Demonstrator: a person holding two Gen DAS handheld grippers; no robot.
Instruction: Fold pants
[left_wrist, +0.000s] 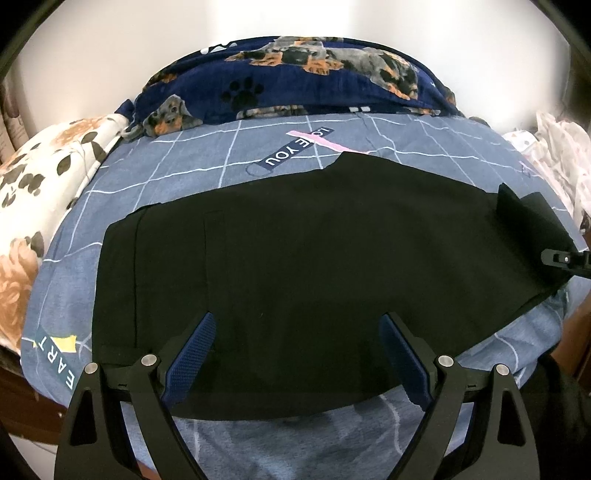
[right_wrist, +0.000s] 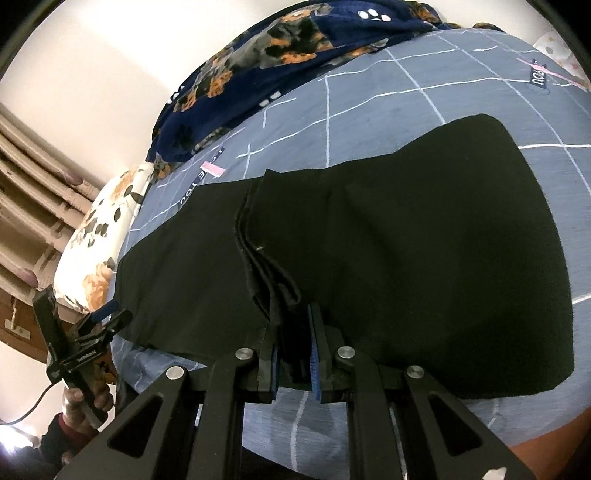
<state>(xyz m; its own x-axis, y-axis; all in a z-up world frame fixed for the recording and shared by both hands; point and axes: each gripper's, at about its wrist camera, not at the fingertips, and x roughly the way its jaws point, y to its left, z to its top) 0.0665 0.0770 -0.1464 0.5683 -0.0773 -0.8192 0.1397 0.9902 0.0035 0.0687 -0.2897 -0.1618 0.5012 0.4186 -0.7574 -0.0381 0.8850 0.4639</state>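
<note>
The black pants (left_wrist: 295, 251) lie spread lengthwise across the blue checked bedsheet (left_wrist: 207, 155), reaching to the near edge of the bed. They look light, soft and limp, so they would likely sag and crease wherever unsupported; the bunched hem or a doubled edge seems the surest place to pinch. The right gripper (right_wrist: 293, 354) has its jaws nearly closed on a gathered bundle of hem layers (right_wrist: 273, 284) at the near edge, one end partly turned back over the rest. The left gripper (left_wrist: 295, 354) hangs wide apart above the near edge, grasping nothing. Labels printed on the sheet read "LOVE YOU" (left_wrist: 297, 149) and "FART" (left_wrist: 55, 356); the other gripper's body bears small lettering too fine to read.
</note>
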